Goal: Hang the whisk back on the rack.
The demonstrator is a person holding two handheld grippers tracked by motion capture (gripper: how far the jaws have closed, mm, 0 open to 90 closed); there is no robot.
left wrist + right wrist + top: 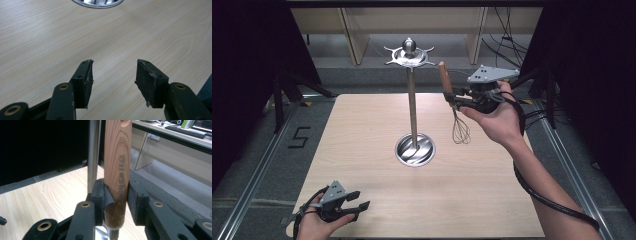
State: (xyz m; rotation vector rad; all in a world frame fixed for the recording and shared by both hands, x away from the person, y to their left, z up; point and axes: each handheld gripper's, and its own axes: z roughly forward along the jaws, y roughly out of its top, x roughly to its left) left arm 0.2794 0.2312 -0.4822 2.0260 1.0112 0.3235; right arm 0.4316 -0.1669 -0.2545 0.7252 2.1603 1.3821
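A metal utensil stand point(413, 100) rises from a round steel base point(415, 150) at the table's middle, with a ring of hooks point(410, 56) at its top. My right gripper point(455, 99) is shut on a whisk's wooden handle point(444, 76), held up to the right of the pole, with the wire head point(460, 131) hanging down. In the right gripper view the handle point(117, 170) stands upright between the pads, the pole point(93, 157) just behind it. My left gripper point(358, 200) stays low at the table's front left, open and holding nothing point(113, 77).
The light wooden table point(362, 150) has dark floor and metal rails on both sides. Behind it are wooden shelf frames point(352, 35) and loose cables point(507, 40). The base's rim point(97, 3) shows at the top of the left gripper view.
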